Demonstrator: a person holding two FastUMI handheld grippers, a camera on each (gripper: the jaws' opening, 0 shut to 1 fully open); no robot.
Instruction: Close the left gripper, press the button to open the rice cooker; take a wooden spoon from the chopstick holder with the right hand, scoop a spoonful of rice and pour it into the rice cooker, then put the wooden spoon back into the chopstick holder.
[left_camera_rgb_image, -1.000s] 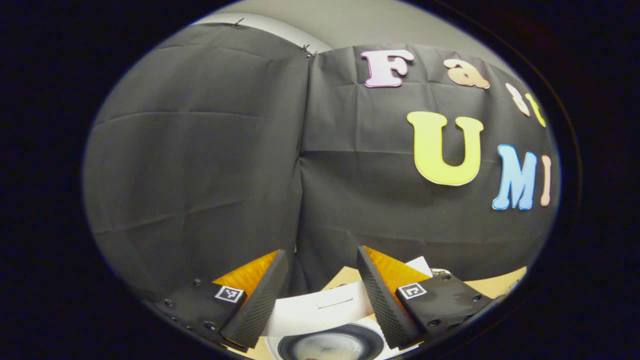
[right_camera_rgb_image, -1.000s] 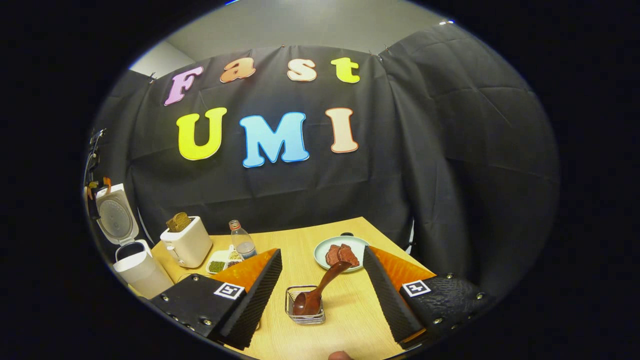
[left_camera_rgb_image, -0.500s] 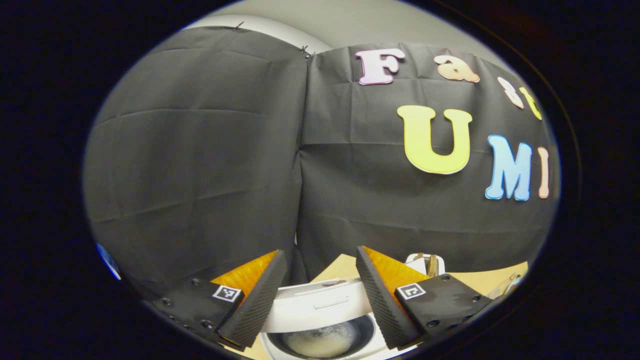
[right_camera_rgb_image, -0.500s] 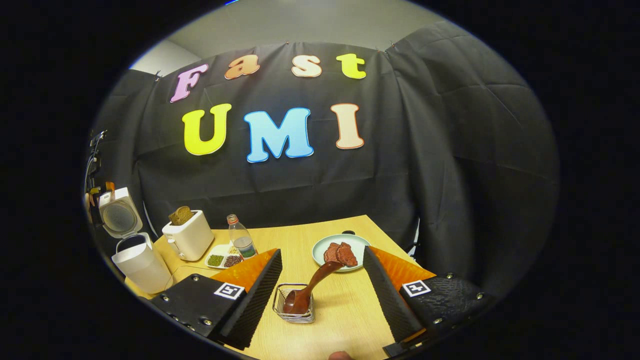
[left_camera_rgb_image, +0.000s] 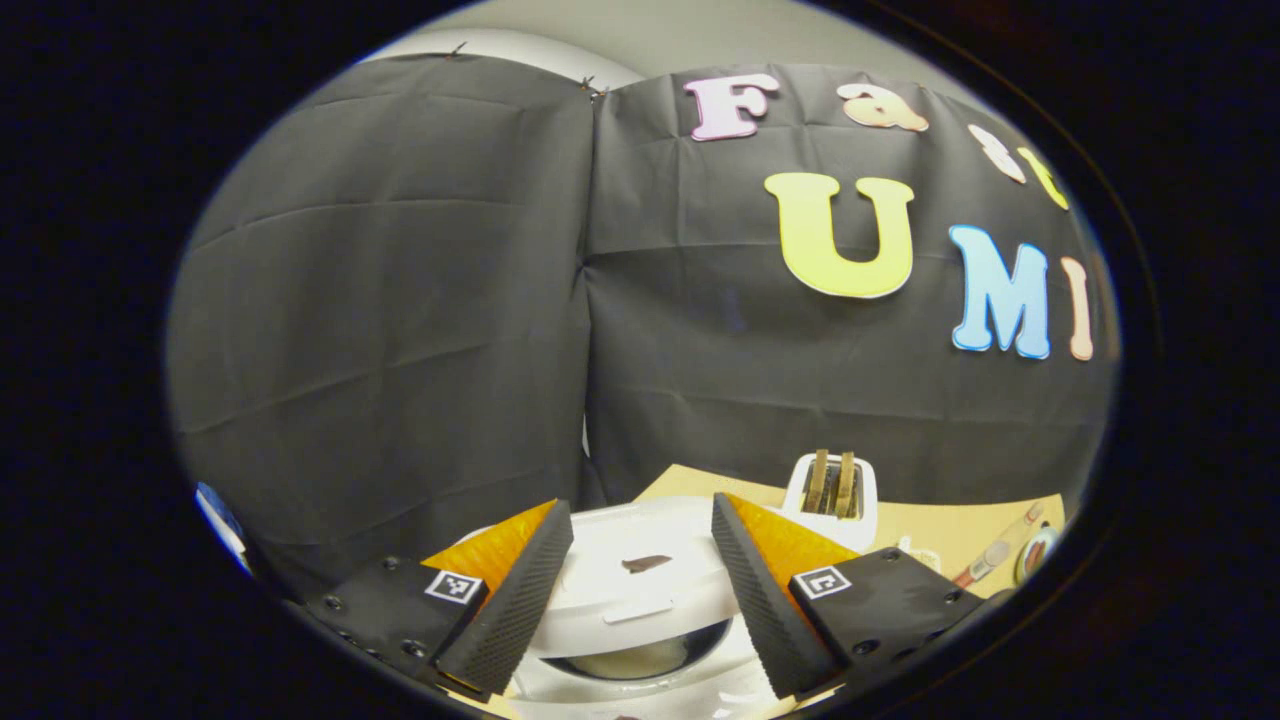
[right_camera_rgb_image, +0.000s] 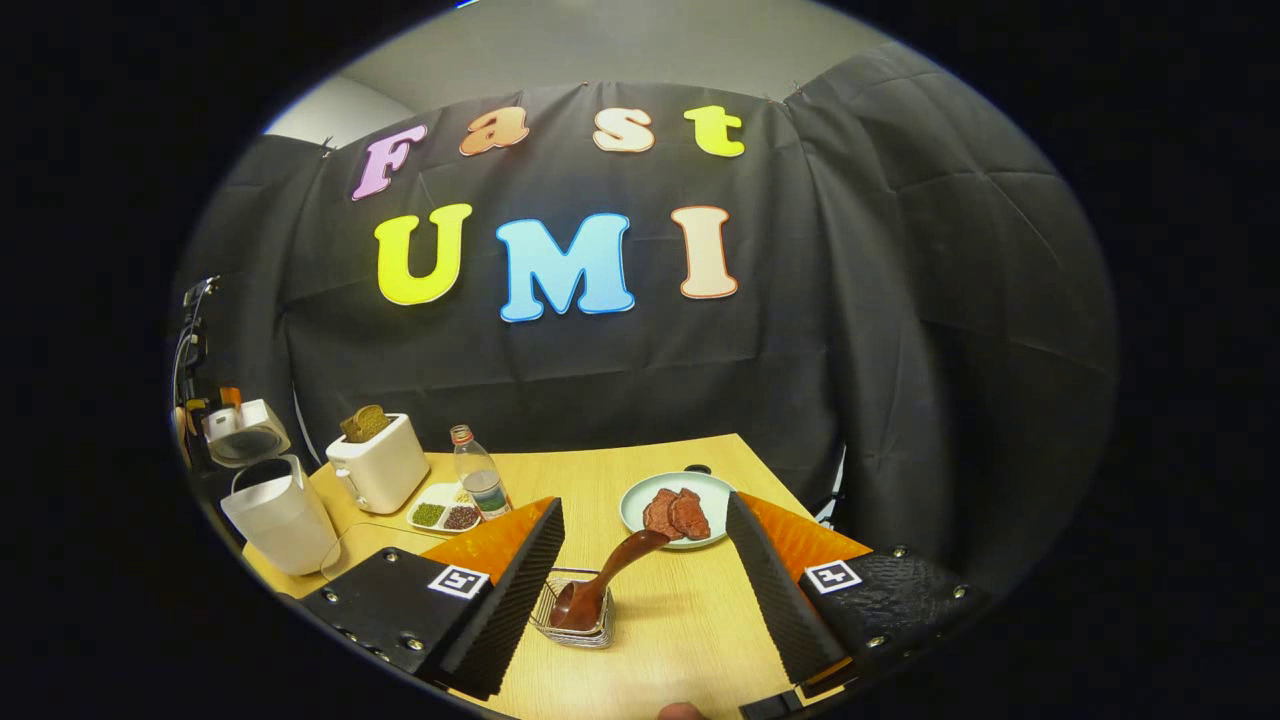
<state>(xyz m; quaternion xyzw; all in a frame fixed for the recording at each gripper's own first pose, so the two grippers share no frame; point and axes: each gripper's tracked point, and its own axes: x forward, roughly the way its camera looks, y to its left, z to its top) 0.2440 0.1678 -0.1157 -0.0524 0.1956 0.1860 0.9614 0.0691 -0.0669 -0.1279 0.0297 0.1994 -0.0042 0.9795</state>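
Left hand-held gripper (left_camera_rgb_image: 640, 600) hangs with jaws apart over the rice cooker (right_camera_rgb_image: 278, 510) at the worktop's (right_camera_rgb_image: 690, 620) left edge; its lid (left_camera_rgb_image: 640, 580) has dropped from upright to nearly shut. Right hand-held gripper (right_camera_rgb_image: 645, 590), also open, holds nothing. Spoon (right_camera_rgb_image: 600, 580) stands in the wire holder (right_camera_rgb_image: 572, 625) near the front edge, suggesting the task is wrapping up.

Left claw (left_camera_rgb_image: 640, 590) fingers spread apart, nothing between; right claw (right_camera_rgb_image: 645, 590) likewise spread, empty.
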